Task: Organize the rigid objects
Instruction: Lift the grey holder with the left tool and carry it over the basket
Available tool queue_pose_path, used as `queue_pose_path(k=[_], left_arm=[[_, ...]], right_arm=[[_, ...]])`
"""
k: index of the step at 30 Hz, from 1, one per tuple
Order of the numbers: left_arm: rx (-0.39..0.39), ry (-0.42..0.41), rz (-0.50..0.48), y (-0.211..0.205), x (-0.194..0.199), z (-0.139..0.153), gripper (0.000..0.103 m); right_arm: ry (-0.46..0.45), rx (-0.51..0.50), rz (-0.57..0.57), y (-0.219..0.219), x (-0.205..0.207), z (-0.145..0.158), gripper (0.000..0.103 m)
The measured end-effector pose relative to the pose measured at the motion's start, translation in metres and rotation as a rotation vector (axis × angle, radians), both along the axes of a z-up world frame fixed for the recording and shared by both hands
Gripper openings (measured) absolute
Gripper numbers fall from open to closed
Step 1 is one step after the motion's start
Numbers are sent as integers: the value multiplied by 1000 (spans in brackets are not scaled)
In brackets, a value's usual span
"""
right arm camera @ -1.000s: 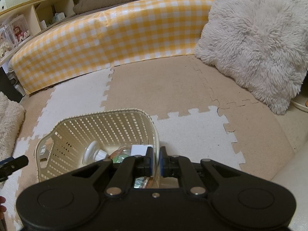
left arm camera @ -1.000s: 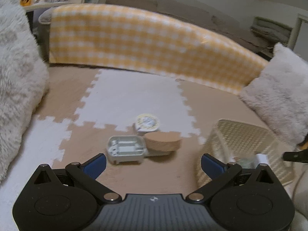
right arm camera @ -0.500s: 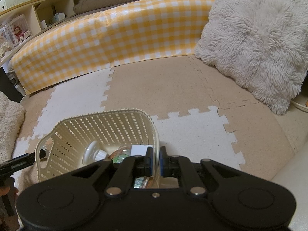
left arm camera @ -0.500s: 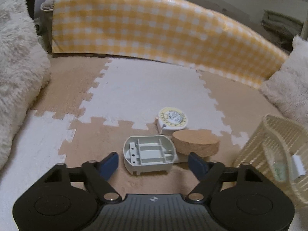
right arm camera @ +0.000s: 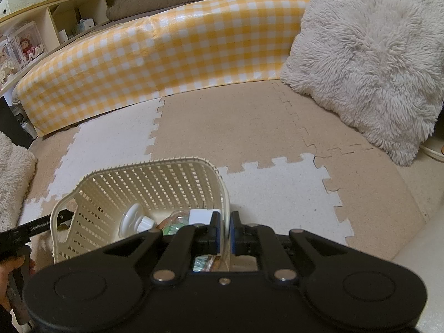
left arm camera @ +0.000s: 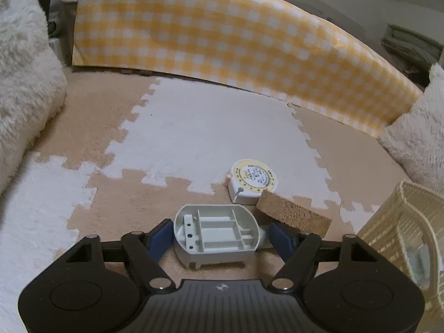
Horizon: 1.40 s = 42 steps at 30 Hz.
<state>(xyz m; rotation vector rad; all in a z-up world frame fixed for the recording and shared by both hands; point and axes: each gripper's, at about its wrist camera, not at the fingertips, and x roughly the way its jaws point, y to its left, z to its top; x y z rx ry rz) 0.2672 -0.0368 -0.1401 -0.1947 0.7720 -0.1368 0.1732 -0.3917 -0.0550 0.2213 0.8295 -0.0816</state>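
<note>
A grey plastic housing lies open side up on the tan foam mat, between the blue pads of my left gripper. Its jaws are closing; the left pad is at the housing's edge, and a small gap shows on the right. A cork disc leans just right of the housing. Behind the disc sits a round white tape measure with a yellow ring. My right gripper is shut on the near rim of the cream lattice basket, which holds a white round piece and a white box.
A yellow gingham padded barrier runs across the back. Fluffy cushions stand at left and right. The basket is close on the housing's right. A shelf lines the far left wall. A hand shows at the left edge.
My left gripper has come forward and down over the grey housing, and its jaws have narrowed around it. The right gripper and basket have stayed put.
</note>
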Motion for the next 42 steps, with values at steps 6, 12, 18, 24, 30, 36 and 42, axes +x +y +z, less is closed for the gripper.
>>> queue_pose_path(k=[6,12,18,24,30,36,42], left_arm=[[-27,17,22,10,-6,1,66],[-32,37,33,19,-25,4,66],[-54,18,50,33,-44,16,66],[-93,-34,62,42,-64,40,66],[-165,-81,37,38,-85,65,66],[-224,-131,-41,18,-96,91,66],[-263,-136,-165,-23,-102,105,66]], right_arm=[[0,-1,0,0,0,0,8],[8,-4,3,1,2,0,8],[6,-1,-3,-1,2,0,5],[-9,5,-11,-2,-1,2,5],[-23,16,-20,-5,-2,4,5],[-22,16,-16,-5,-1,5,5],[-22,16,-15,-5,-1,4,5]])
